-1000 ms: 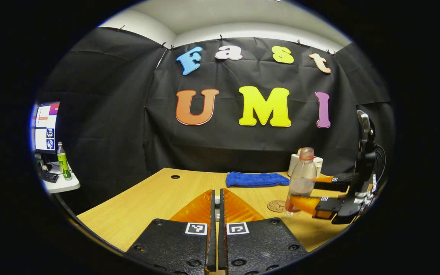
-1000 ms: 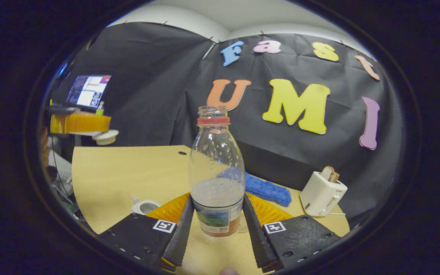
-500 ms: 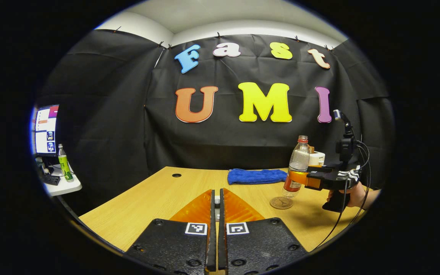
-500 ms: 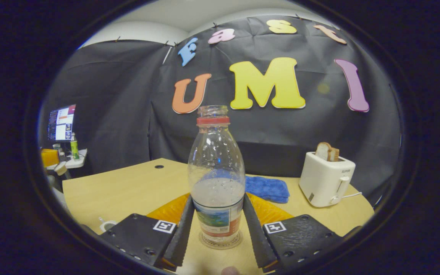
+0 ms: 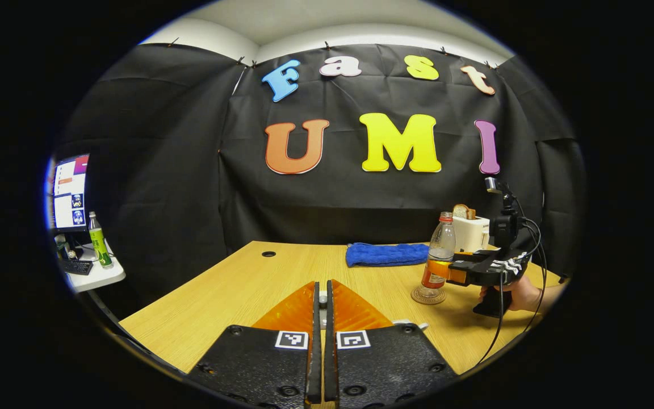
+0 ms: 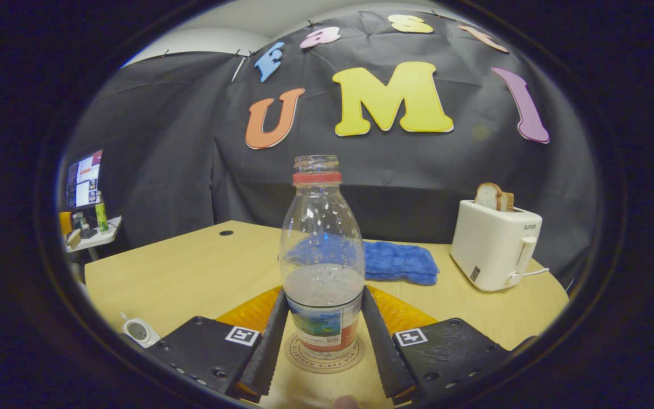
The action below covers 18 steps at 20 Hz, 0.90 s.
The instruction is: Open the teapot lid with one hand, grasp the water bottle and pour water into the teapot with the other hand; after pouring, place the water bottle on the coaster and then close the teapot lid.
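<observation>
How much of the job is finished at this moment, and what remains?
Done: the water bottle, partly filled and uncapped, stands upright on the coaster. In hand: the right gripper is shut on the bottle, and the left gripper pinches a small knob, apparently the teapot lid's. Left: release the bottle and close the teapot.

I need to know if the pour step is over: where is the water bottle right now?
The water bottle stands upright on the round coaster on the wooden table, between the right claw fingers, with the blue cloth behind it.
</observation>
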{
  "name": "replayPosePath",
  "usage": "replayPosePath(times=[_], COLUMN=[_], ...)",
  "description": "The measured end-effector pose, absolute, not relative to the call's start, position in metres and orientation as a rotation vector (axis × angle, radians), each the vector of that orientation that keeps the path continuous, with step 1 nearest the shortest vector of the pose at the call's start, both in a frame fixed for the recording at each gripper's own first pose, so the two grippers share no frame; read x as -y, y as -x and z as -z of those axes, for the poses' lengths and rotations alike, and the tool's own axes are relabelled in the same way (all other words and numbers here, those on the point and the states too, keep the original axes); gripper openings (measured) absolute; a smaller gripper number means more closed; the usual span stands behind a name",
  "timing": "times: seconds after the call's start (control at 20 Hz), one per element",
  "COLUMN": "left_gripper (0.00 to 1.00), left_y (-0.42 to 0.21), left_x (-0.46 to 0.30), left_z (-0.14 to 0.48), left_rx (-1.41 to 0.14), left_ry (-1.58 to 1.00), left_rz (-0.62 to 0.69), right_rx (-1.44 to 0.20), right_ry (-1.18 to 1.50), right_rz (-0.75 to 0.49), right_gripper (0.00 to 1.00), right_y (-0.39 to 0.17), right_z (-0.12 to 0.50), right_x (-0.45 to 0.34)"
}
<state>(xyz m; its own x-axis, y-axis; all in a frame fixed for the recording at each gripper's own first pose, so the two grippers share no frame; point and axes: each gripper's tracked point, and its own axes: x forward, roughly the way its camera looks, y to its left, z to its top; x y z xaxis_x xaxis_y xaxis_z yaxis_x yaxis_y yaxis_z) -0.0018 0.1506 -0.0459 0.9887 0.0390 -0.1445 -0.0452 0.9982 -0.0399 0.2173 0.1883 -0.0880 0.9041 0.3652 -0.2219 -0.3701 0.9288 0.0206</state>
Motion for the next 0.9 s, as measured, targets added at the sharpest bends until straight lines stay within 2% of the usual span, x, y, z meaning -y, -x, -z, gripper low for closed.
replayPosePath(times=[0.2, 0.25, 0.3, 0.4, 0.6, 0.85, 0.9], left_gripper=[0.04, 0.04, 0.04, 0.04, 0.04, 0.04, 0.04], left_y=[0.002, 0.003, 0.003, 0.004, 0.006, 0.005, 0.004], left_x=[-0.151, -0.15, -0.149, -0.147, -0.141, -0.125, -0.121], left_z=[0.045, 0.044, 0.043, 0.039, 0.033, 0.029, 0.03], left_rx=[-0.145, -0.142, -0.141, -0.135, -0.117, -0.107, -0.109], left_ry=[0.049, 0.051, 0.051, 0.048, 0.042, 0.031, 0.02], left_rz=[-0.044, -0.043, -0.041, -0.038, -0.03, -0.008, -0.011], right_rx=[-0.243, -0.249, -0.254, -0.263, -0.277, -0.238, -0.222], right_ry=[0.01, 0.003, -0.004, -0.005, -0.025, -0.01, 0.0], right_rz=[-0.386, -0.393, -0.398, -0.396, -0.385, -0.373, -0.365], right_gripper=[0.76, 0.8, 0.9, 0.97, 0.97, 0.96, 0.93], right_y=[-0.217, -0.214, -0.212, -0.208, -0.186, -0.127, -0.115], right_z=[0.097, 0.098, 0.098, 0.097, 0.099, 0.094, 0.09], right_x=[-0.189, -0.191, -0.193, -0.192, -0.182, -0.161, -0.155])
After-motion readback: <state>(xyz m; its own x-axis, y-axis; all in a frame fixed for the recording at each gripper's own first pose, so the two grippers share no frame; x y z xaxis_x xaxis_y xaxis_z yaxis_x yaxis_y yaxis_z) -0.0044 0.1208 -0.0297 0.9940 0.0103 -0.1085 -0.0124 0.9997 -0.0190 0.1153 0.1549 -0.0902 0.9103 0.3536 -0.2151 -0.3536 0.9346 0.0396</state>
